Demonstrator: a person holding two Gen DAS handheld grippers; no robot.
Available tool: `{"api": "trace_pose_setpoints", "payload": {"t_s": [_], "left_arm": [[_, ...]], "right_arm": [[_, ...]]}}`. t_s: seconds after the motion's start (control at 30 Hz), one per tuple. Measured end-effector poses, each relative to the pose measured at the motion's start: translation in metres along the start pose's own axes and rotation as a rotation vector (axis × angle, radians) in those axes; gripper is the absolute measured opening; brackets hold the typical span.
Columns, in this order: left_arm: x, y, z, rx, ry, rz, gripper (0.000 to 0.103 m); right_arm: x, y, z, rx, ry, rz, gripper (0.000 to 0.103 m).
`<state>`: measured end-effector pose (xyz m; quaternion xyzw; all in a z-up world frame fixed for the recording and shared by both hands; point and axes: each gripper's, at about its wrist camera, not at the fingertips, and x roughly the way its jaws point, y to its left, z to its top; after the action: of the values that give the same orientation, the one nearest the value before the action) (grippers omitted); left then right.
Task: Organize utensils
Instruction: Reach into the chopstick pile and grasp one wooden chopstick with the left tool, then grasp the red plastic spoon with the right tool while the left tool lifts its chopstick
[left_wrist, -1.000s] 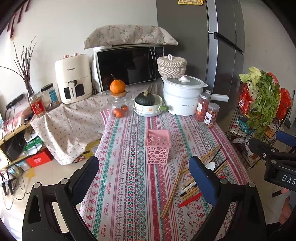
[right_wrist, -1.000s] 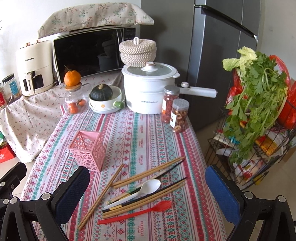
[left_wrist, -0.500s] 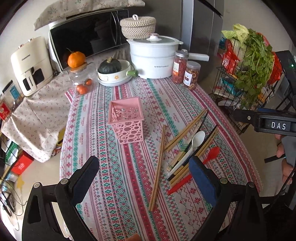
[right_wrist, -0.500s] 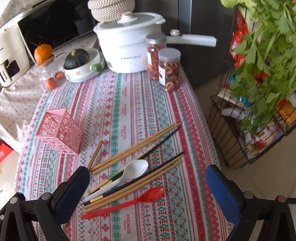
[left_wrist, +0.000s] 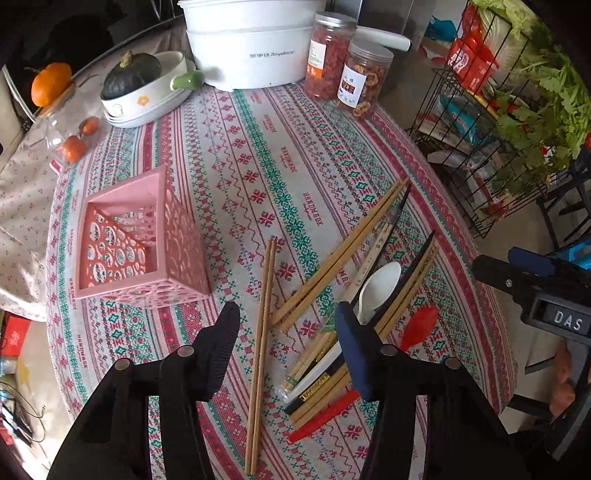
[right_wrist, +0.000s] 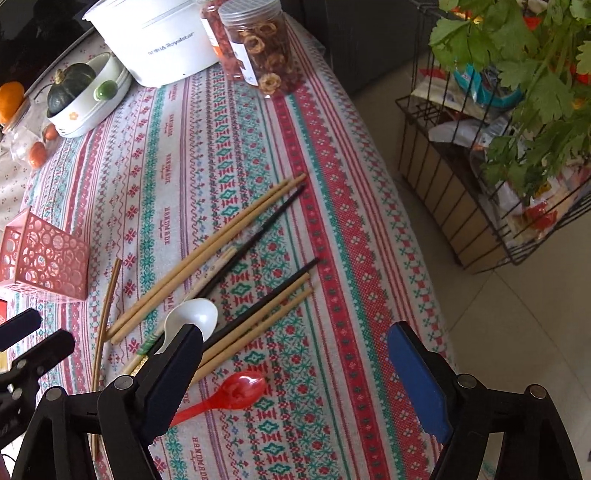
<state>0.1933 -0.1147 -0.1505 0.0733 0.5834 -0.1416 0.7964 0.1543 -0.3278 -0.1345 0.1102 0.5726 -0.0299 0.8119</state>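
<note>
2 chopsticks (left_wrist: 260, 354) lie between the half-open, closing, empty left gripper (left_wrist: 288, 328).

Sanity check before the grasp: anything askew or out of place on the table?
Yes. The pink basket stands empty while chopsticks, a white spoon and a red spoon lie loose and crisscrossed on the tablecloth. One pair lies apart. Nothing spilled or broken.

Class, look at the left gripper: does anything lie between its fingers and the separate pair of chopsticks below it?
Nothing visible does. The left gripper has been closing, the chopstick pair lying between its fingers untouched on bare tablecloth.
</note>
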Motion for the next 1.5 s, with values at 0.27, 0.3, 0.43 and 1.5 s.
{"api": "trace_pose_setpoints", "payload": {"t_s": [0.27, 0.3, 0.43, 1.5], "left_arm": [[0.052, -0.004, 0.023, 0.019, 0.072, 0.144, 0.027], [0.056, -0.005, 0.024, 0.023, 0.074, 0.158, 0.027], [0.073, 0.001, 0.031, -0.002, 0.103, 0.176, 0.027], [-0.108, 0.058, -0.09, -0.01, -0.321, -0.069, 0.008]], "right_arm": [[0.001, -0.006, 0.002, -0.003, -0.003, 0.016, 0.086], [0.001, -0.007, 0.002, -0.002, -0.004, 0.017, 0.086], [0.001, -0.006, 0.002, -0.002, -0.004, 0.023, 0.086], [0.064, 0.017, -0.035, 0.06, 0.169, 0.172, 0.038]]}}
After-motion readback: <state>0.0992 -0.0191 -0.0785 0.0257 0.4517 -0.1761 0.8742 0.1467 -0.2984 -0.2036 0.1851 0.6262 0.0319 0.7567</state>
